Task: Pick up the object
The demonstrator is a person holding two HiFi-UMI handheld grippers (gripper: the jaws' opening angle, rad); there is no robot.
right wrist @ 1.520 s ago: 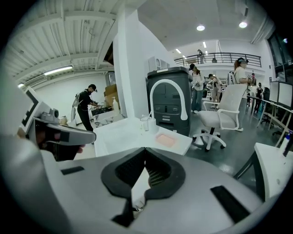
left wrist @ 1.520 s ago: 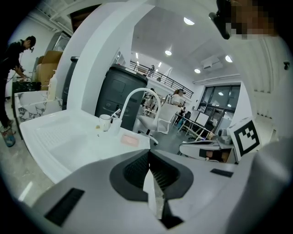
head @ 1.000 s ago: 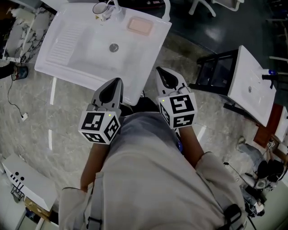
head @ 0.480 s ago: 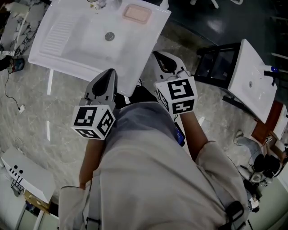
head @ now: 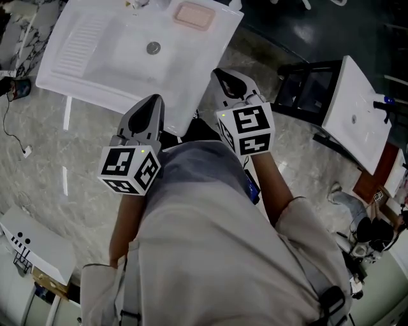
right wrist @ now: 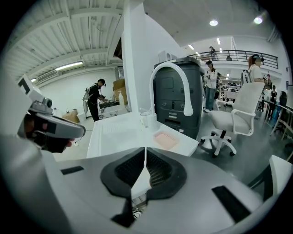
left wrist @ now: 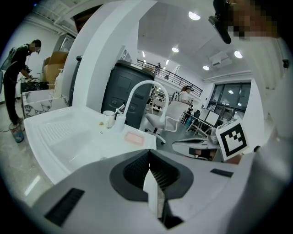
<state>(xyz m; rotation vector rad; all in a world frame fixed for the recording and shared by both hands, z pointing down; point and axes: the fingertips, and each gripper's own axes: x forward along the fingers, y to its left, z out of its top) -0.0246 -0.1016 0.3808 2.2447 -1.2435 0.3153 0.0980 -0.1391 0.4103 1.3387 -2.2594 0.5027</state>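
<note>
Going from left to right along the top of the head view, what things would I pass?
Ribbed drainboard → drain hole → pink pad → black stand → second white sink.

Head cam: high over the person's torso, aimed steeply down, with the left gripper (head: 152, 105) and right gripper (head: 228, 79) close under it and the white sink (head: 108, 60) just beyond, on the far side. Left gripper cam: rides that gripper, looks along its jaws, low across the sink toward the faucet (left wrist: 137, 91) at the far edge. Right gripper cam: same mount, facing the sink's near right corner. All three share the sink top and pink pad (head: 194, 16); left cam also catches the right gripper's marker cube (left wrist: 233, 139) at its right
</note>
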